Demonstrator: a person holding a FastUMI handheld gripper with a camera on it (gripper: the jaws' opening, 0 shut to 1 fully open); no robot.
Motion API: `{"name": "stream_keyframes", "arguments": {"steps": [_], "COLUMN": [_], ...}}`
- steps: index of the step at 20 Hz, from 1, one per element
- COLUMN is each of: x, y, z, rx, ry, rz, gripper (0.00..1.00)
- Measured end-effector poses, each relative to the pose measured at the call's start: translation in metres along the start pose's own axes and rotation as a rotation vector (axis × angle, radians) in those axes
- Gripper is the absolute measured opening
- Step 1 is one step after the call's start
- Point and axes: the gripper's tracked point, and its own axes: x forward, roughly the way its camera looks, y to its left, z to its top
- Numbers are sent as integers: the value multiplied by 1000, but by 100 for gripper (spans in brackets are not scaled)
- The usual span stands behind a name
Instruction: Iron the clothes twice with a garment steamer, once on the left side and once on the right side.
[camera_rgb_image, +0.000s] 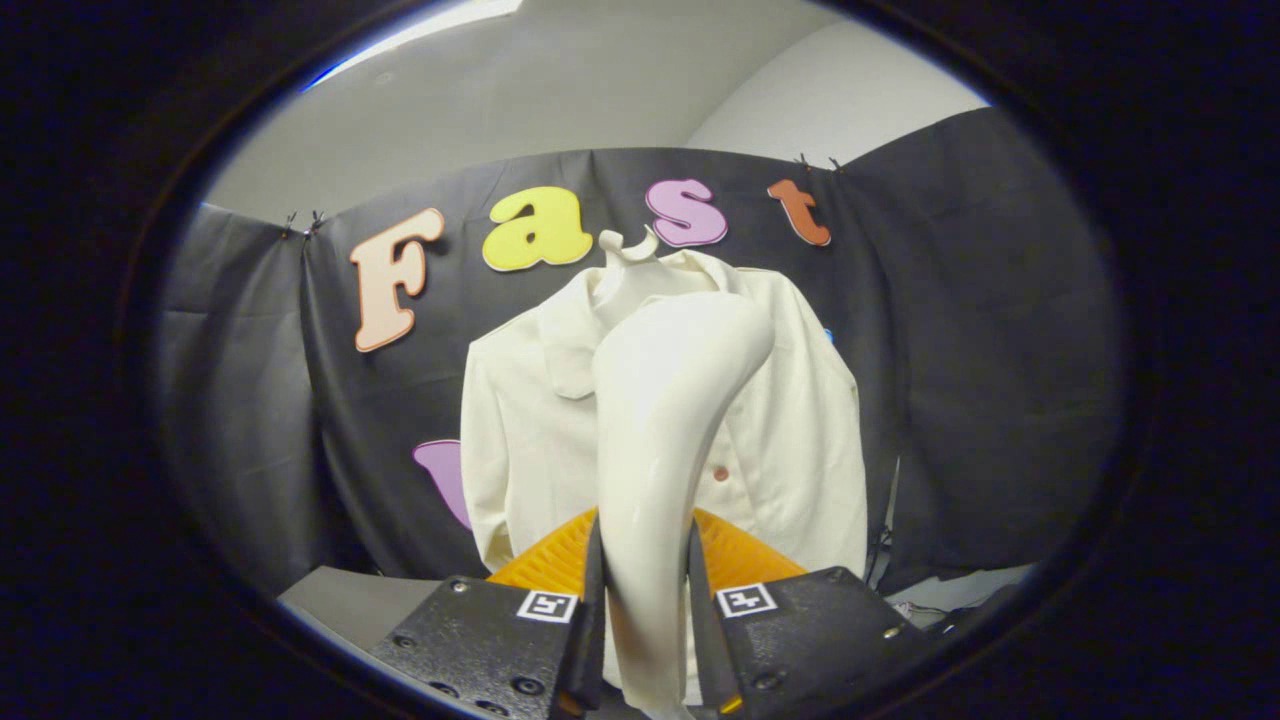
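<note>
tool (646, 610) pinching garment steamer (665, 420) by its handle, long axis upright, head tipped forward toward white shirt (790, 430) hanging just beyond on the booth wall.

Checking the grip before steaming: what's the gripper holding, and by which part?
The hand-held gripper is shut on the steamer, both fingers clamping its handle low down; its head points at the shirt.
</note>
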Motion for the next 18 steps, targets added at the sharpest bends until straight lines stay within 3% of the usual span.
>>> {"name": "stream_keyframes", "arguments": {"steps": [8, 18], "x": [44, 45], "y": [4, -3], "z": [-34, -68], "rx": [81, 99], "ry": [86, 142], "rz": [-2, 24], "gripper": [37, 37]}}
